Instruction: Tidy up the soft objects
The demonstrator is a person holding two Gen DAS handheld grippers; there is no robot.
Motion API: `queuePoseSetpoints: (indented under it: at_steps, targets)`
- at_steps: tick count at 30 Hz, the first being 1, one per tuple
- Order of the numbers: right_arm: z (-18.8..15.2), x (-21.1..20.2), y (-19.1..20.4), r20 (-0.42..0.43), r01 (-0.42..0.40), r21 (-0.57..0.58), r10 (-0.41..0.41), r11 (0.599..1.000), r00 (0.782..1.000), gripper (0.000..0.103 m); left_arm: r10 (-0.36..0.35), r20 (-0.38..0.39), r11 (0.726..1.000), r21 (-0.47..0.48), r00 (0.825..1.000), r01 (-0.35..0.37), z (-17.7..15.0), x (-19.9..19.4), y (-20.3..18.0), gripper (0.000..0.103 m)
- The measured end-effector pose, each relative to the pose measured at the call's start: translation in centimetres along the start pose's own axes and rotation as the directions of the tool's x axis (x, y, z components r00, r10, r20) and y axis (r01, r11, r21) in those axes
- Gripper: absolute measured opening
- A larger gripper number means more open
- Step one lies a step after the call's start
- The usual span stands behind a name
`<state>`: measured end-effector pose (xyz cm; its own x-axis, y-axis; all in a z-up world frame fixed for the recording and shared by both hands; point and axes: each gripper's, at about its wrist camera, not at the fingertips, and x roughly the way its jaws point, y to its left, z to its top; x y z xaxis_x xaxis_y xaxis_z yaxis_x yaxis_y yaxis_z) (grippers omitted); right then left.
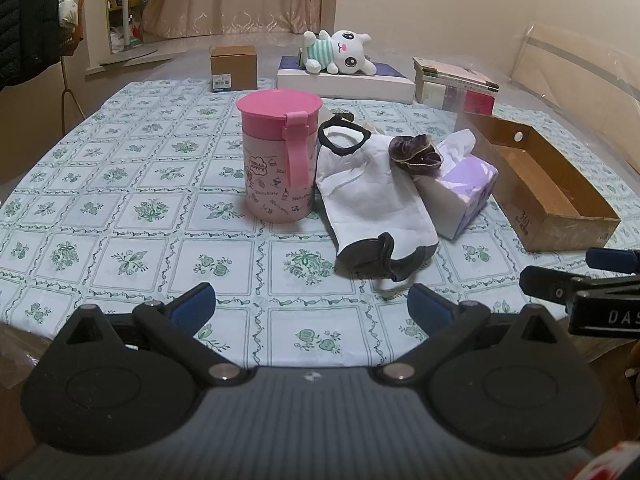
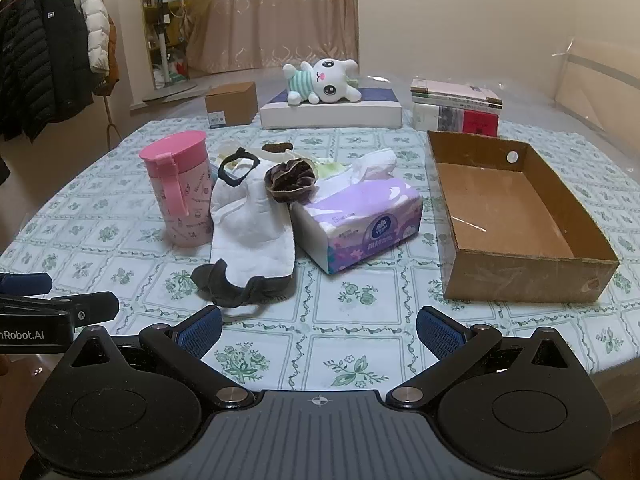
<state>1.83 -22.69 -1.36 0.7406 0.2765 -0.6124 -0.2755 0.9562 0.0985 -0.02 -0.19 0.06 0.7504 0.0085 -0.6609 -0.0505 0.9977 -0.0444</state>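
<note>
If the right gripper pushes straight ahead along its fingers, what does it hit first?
Probably the tablecloth first, since the open right gripper points downward. Beyond that, the nearest thing in line is the tissue pack, with the white cloth bag just left. Depth is uncertain.

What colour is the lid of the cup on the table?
Pink; the cup's lid shows best in the left wrist view.

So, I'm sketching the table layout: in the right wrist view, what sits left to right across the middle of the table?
Pink canister → white sock → brown scrunchie → purple tissue pack → cardboard box.
</note>
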Motion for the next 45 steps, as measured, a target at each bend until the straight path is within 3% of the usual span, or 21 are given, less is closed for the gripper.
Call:
queuePoseSetpoints:
  at_steps: [45]
  targets:
    - [0.02, 0.17, -0.20, 0.001, 0.006, 0.002, -0.006, 1.000, 1.000, 0.103, -0.003, -0.001, 1.000, -0.012, 1.000, 0.003, 0.02, -0.14, 0.06, 0.101]
